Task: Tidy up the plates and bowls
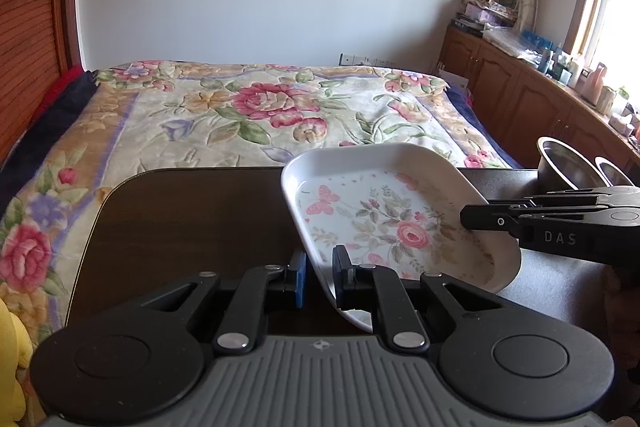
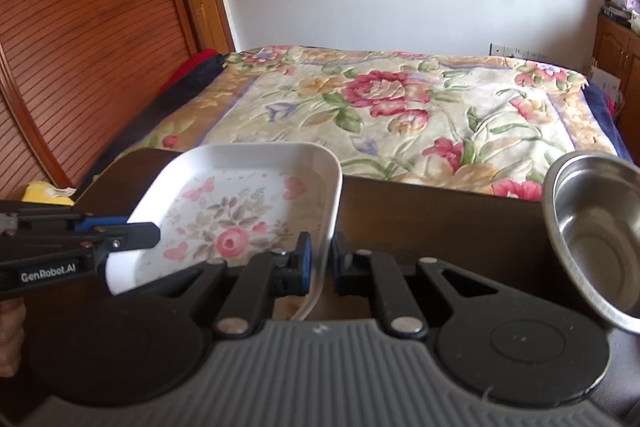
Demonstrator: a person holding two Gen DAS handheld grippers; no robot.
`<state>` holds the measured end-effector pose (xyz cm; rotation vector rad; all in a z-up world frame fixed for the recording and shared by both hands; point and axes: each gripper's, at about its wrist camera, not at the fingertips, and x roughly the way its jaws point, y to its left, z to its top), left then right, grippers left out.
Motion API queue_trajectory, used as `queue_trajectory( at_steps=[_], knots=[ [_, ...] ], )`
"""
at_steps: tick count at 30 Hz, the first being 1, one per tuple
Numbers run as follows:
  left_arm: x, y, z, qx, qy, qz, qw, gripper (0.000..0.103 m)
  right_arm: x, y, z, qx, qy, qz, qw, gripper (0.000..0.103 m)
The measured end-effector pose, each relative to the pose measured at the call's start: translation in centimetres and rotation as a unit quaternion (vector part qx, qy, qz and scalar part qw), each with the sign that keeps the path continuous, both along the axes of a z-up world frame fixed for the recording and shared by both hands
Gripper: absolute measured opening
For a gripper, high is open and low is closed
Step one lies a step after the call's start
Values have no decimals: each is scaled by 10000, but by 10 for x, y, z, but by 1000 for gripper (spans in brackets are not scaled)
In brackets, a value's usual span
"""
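Above the dark surface [image 1: 192, 227], both grippers clamp the white floral plate [image 1: 384, 223] by opposite rims, holding it tilted; the right gripper [image 1: 470, 221] reads "DAS" and the left gripper [image 2: 154, 233] "GenRobot.AI". Beside it, a steel bowl [image 2: 596, 239] is cut off by the frame edge, and the plate's near corner hides behind the fingers.

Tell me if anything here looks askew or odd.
The floral plate is tilted above the dark table, with the left gripper and right gripper each around its rim. The steel bowl also looks tipped. No spills or damage.
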<state>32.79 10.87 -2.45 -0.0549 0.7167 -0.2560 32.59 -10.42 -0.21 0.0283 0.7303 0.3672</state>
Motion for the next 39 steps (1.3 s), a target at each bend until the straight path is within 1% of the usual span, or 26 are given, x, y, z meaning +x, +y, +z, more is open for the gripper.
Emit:
queue_trajectory(
  at_steps=[6, 10, 19, 28, 39],
  knots=[
    [-9, 3, 1, 11, 53, 40, 10000, 14, -10, 0, 1, 111, 52, 80, 9999, 12],
    [-23, 1, 5, 110, 9, -18, 9999, 15, -17, -2, 5, 163, 27, 121, 9998, 12],
    [-43, 1, 12, 150, -16, 26, 9999, 15, -29, -7, 7, 236, 5, 218, 9995, 12],
    [-65, -3, 27, 196, -153, 24, 9997, 15, -48, -15, 20, 253, -154, 305, 9991, 12],
    [-97, -11, 43, 127, -361, 0, 9993, 15, -76, -32, 33, 320, -376, 401, 9980, 12]
  ],
)
